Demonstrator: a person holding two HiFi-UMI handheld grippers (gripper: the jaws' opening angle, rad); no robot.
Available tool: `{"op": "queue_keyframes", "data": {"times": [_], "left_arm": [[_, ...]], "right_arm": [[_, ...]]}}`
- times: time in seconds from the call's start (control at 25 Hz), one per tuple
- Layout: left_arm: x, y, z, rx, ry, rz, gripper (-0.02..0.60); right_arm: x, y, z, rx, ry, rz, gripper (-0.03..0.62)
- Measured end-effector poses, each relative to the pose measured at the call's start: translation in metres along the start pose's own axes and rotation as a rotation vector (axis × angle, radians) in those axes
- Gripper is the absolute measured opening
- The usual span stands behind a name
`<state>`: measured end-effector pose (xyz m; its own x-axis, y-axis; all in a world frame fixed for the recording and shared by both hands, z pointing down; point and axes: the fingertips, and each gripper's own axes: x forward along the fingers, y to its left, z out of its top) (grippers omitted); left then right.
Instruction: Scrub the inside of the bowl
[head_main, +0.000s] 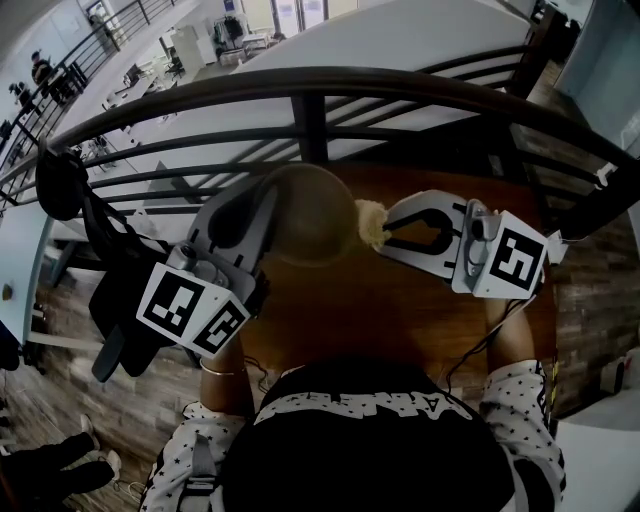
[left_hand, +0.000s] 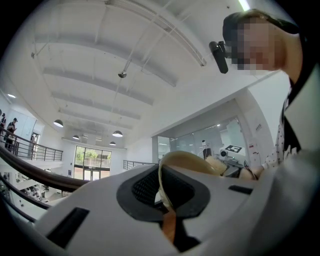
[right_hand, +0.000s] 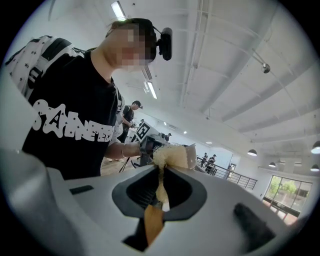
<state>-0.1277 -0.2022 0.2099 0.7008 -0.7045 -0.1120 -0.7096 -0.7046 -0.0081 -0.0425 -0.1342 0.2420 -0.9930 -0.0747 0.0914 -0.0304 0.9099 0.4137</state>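
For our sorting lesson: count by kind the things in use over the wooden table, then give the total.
bowl: 1
scrubbing pad: 1
grippers: 2, the left gripper and the right gripper
Total: 4

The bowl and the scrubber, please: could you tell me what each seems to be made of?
The bowl looks thin-walled, smooth and matte tan-brown: perhaps plastic or bamboo fibre, but I cannot tell which. The scrubber is a pale yellow, frayed, fibrous tuft, likely loofah or a similar plant-fibre pad.
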Motion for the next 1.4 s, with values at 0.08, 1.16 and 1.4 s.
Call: {"op": "queue_keyframes", "data": {"times": [0.08,1.16,1.4], "left_arm": [[0.001,0.001,0.001,-0.003,-0.001,0.008,0.022],[0.000,0.007,0.002,-0.039,-0.019,0.047,0.023],[0.000,0.008,0.001,-0.047,-0.024,0.044,0.023]], "right_arm": [[0.001,0.001,-0.001,0.010,-0.007,0.003,0.044],[0.020,0.027,-0.008,0.093,-0.085,0.048,0.043],[0.028,0.035,-0.010,0.109,-0.104,0.068,0.043]]}}
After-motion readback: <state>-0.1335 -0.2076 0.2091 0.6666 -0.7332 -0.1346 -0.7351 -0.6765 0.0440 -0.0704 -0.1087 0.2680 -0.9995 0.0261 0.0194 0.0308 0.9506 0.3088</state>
